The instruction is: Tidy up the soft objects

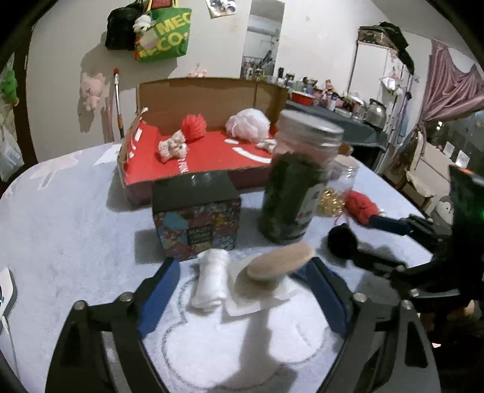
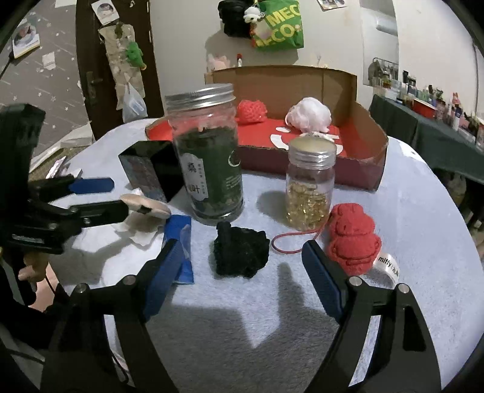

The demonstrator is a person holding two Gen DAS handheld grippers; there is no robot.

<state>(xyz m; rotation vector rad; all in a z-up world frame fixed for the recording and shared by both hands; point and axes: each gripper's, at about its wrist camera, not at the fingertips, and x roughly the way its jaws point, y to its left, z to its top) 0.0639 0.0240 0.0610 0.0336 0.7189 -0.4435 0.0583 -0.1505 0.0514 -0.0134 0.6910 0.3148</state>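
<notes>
- Across the room behind everything, a white wall carries a green tote bag [image 2: 279,28] and a dark door [image 2: 115,60] stands at the left; a long cluttered side table [image 2: 423,121] runs along the right, well apart from the work surface.
- Pale blue felt covers the round table [image 2: 242,302], whose curved edge falls away on the right just past the red figure; the near middle of the felt lies bare, the widest free stretch.
- At the far side sits a cardboard box [image 2: 372,157] with a red floor, its near wall low and its back flap upright; inside lie a red pom [image 2: 251,111] and a white mesh puff [image 2: 308,116], apart from each other.
- Left of centre, a tall jar [image 2: 208,163] of dark leaves stands upright, with a patterned black-topped cube [image 1: 196,220] just beside it.
- A smaller jar [image 2: 310,184] of gold capsules stands to the right, near the box's front wall.
- The left gripper [image 1: 242,284] stands wide open over a rolled white cloth [image 1: 210,279] and a tan powder puff [image 1: 279,261]; the puff looks lifted and blurred, and no pad presses on it.
- The right gripper [image 2: 239,266] is spread wide, holding nothing; a black fuzzy toy [image 2: 240,252] lies on the felt between its fingers, untouched.
- A red knitted figure [image 2: 352,238] lies just outside the right finger, its red cord looping toward the small jar.
</notes>
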